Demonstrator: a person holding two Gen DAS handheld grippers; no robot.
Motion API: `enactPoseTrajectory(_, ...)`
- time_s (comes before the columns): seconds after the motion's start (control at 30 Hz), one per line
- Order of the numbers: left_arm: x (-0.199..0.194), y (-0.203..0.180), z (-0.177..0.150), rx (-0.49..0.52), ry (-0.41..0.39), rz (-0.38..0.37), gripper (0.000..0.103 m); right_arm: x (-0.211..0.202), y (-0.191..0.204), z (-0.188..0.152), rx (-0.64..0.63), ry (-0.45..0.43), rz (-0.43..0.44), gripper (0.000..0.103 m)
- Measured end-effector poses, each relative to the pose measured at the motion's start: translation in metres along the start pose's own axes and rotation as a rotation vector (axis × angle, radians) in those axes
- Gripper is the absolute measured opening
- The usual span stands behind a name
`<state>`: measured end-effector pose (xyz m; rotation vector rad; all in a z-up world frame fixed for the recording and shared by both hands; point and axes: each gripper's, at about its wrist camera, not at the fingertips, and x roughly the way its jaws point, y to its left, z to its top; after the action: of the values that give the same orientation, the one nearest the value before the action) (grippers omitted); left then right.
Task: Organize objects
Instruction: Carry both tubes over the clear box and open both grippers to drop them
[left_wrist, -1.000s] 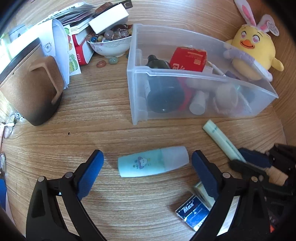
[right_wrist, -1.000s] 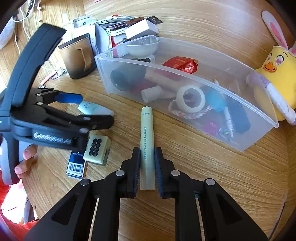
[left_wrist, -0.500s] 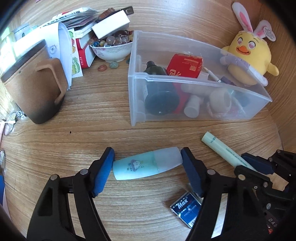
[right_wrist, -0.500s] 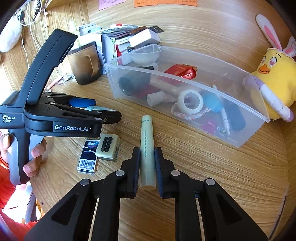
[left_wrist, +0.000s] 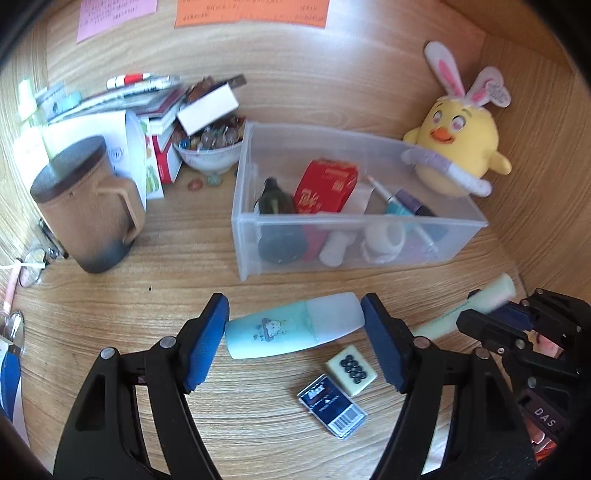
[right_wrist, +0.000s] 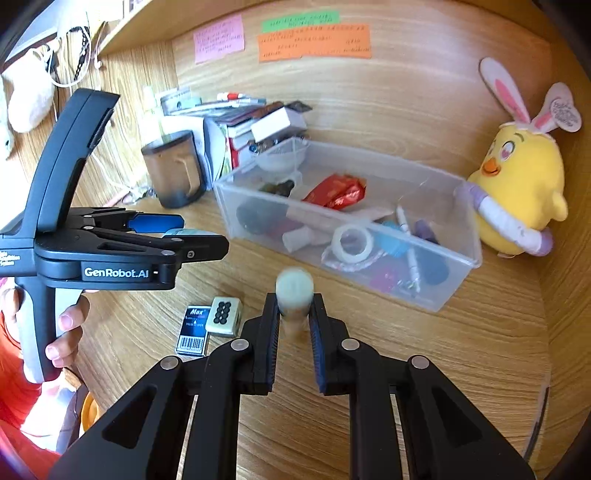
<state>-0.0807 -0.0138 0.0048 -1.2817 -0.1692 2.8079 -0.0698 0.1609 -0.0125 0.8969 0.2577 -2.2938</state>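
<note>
Lifted off the tabletop (right_wrist: 424, 332) now: green tube (right_wrist: 294, 286) clamped in right fingers (right_wrist: 271, 332); left fingers (left_wrist: 207, 343) closed endwise around blue bottle (left_wrist: 295, 334).

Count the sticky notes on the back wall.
3, all seen from the right wrist: a pink note at left, a green note at top, and an orange note directly below the green one.

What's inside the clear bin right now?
In the bin: a dark bottle, a red pack, a tape roll, a white tube and pens. Whatever lies beneath these is covered.
</note>
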Motion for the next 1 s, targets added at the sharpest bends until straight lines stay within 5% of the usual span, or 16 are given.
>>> enactPoseTrajectory(0.43,-0.017,-0.02,0.02,0.032,-0.066,-0.033,0.073,-0.024,-0.02,0.024,0.052,-0.105,-0.022,0.014)
enactPoseTrajectory(1.0,-0.003,-0.036,0.063,0.041,-0.128,-0.084,0.073,-0.028,-0.055,0.078,0.064,-0.199,-0.16,0.014)
